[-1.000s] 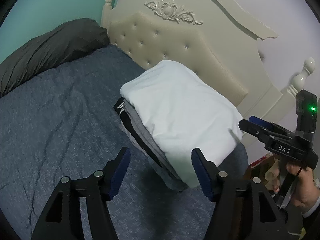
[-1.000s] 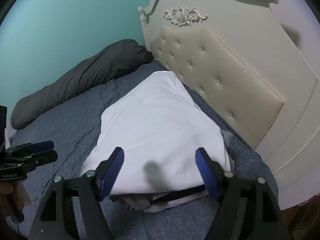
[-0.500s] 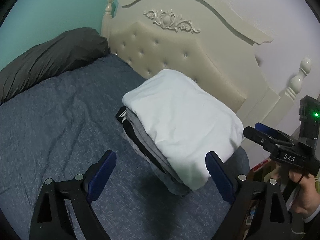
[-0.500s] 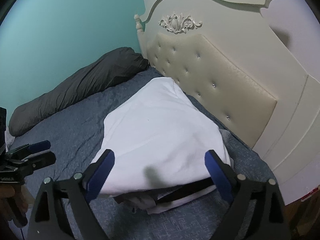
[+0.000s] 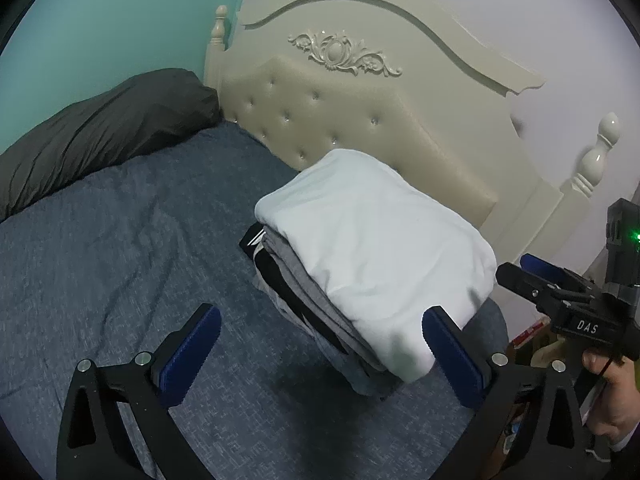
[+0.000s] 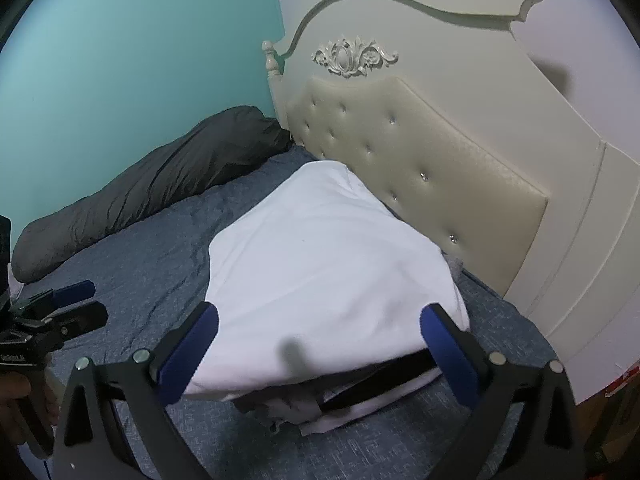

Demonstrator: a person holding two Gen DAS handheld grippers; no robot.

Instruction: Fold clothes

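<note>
Both grippers, left [image 5: 320, 354] and right [image 6: 320, 354], jaws opening, empty; back off clear of white folded cotton garment [image 6: 320, 264] topping stack, avoid snagging near edge.

One legible marking: the white letters "DAS" on the black body of the right gripper [image 5: 536, 276], seen in the left wrist view, behind its fingers and above the holding hand [image 5: 610, 396]. In the right wrist view, the left gripper [image 6: 82, 304] carries a white label on its body behind the fingers; the print is too blurred to read. No other text, number or sign is legible.
</note>
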